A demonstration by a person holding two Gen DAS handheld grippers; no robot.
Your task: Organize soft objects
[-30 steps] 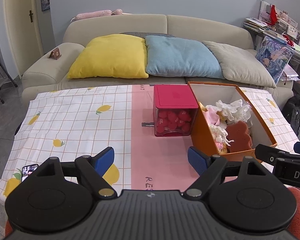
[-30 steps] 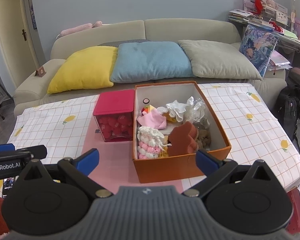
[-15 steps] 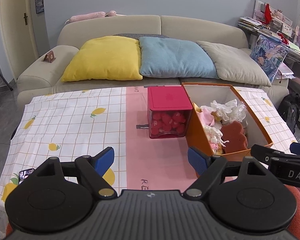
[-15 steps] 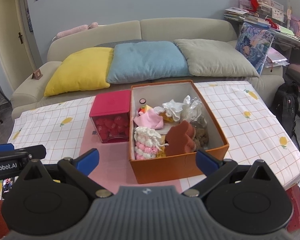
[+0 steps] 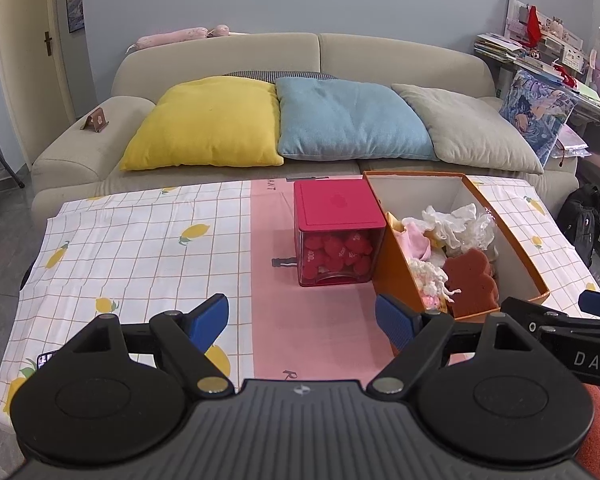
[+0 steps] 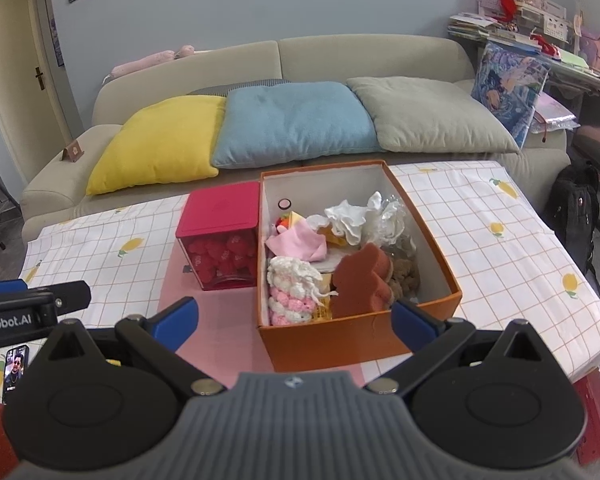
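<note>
An open orange box [image 6: 440,308] [image 5: 392,268] stands on the table and holds soft things: a brown bunny-shaped sponge [image 6: 360,284] [image 5: 470,280], a pink and white knitted piece [image 6: 294,288], a pink cloth [image 6: 298,242] and white frilly fabric [image 6: 356,220]. A clear cube with a red lid [image 6: 220,212] [image 5: 336,212], full of red plush hearts, stands just left of the box. My left gripper [image 5: 302,318] is open and empty above the table's near edge. My right gripper [image 6: 296,320] is open and empty in front of the box.
The table wears a checked lemon cloth [image 5: 140,248] with a pink strip [image 5: 312,332]. A phone [image 6: 15,368] lies at the near left. Behind the table is a beige sofa [image 5: 80,152] with yellow, blue and grey cushions. Cluttered shelves [image 6: 540,28] stand at the right.
Both grippers have drawn back and risen slightly, so the table and boxes sit lower and farther in view. Both stay open and empty. Nothing on the table has moved.
</note>
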